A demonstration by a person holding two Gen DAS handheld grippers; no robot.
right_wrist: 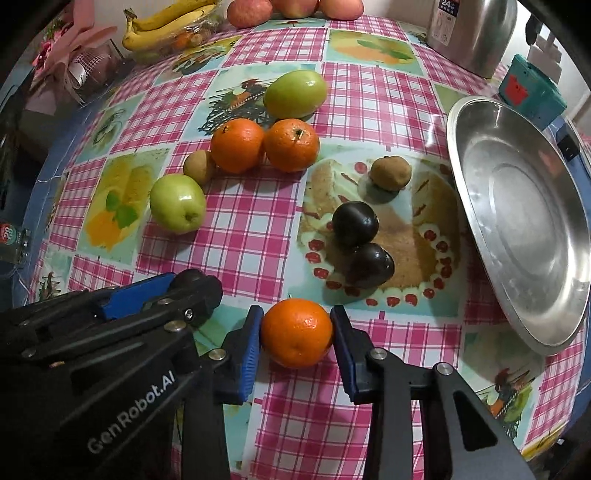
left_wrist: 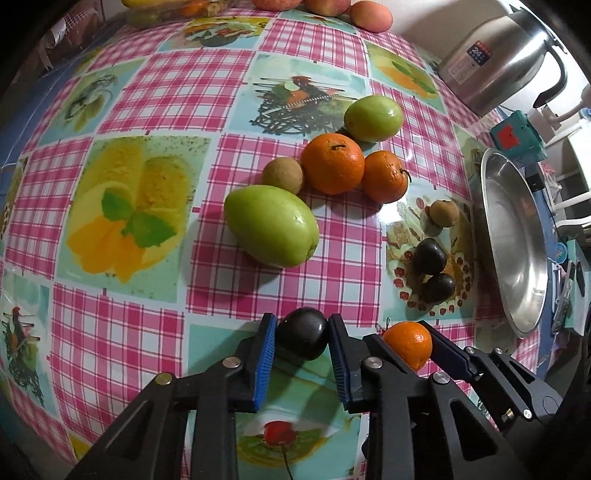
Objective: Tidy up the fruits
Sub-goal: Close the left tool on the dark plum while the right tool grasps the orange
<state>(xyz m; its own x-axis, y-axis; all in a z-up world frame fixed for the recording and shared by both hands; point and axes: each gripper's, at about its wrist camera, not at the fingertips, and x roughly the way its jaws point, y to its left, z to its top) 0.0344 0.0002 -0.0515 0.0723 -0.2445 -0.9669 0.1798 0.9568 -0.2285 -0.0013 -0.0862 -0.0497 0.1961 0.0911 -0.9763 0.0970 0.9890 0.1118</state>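
Pink checked cloth with fruit pictures covers the desk, and most of the fruit lies loose on it. Your left gripper has its fingers pinching a dark plum, and your right gripper has its fingers pinching an orange. Both point steeply down, and both fruits are low, just over the cloth near you.

I think both fruits must go to the steel plate, which is empty and sits at the right side of the desk. The risk is this: both fruits are round and smooth, and the pads hold them only at two small places. If you swing fast or turn the wrist, the plum or the orange can slip out and roll, maybe off the desk edge. The two grippers are also just beside each other, so one can knock the other when you move them together.

Between you and the plate lie two more dark plums, touching each other, and a small brown fruit behind them. A low path for the right gripper can push these. The plate rim is raised, so carry the fruit over it, not against it.

Farther away are two oranges, two green fruits and another small brown fruit. At the back stand a kettle, bananas and a teal box; these are not in your way.
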